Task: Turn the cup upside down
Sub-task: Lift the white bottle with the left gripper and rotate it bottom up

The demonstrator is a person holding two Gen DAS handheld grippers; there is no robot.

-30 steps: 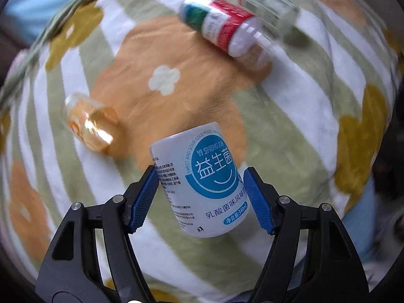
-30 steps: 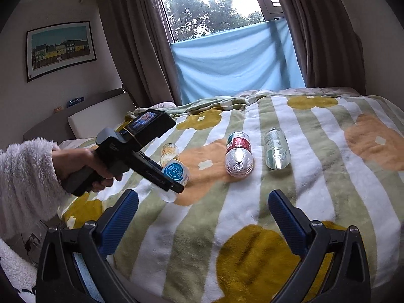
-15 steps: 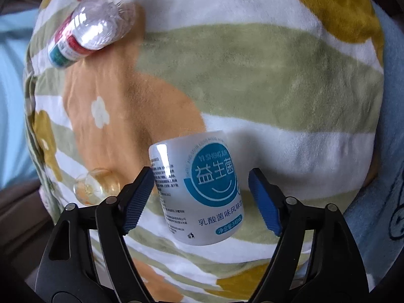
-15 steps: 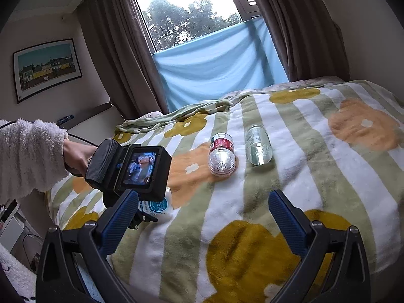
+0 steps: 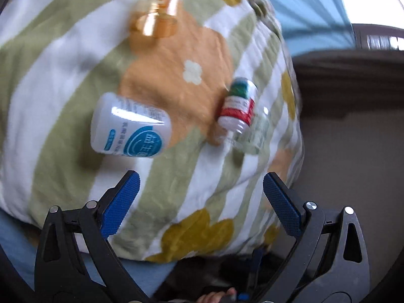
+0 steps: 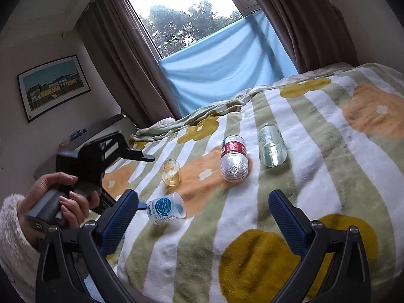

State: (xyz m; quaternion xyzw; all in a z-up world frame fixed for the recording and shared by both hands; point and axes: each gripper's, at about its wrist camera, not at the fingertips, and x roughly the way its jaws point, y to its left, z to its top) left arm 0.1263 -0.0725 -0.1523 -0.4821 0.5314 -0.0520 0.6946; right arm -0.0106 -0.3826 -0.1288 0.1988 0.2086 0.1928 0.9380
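The left gripper (image 5: 200,200) has let go. Half a second ago its blue pads flanked the white yogurt-drink cup (image 5: 130,126) closely; now the jaws stand wide with nothing between them, and the cup sits on the striped blanket (image 5: 50,80) ahead of the fingertips and toward the left pad, clear of both. The view is blurred, so the tool looks to be in motion, most likely drawing away.

In the right wrist view the cup (image 6: 166,208) rests on the blanket leaning over, its printed label reading upright there. Which end is down I cannot tell for certain, and the tilt suggests it may have settled unevenly on the soft cover instead of standing square. If the flip was meant to end with this release, the lean is the thing to check.

The right gripper (image 6: 202,217) is spread open and empty too, hovering over the near edge of the bed; the cup lies just beyond its left pad, and the hand (image 6: 60,202) holding the left tool is farther left.

Beyond the cup from the left gripper lies a small amber glass jar (image 5: 156,15) on its side, and off to the right a red-labelled plastic bottle (image 5: 238,106) with a clear bottle (image 6: 271,144) beside it.
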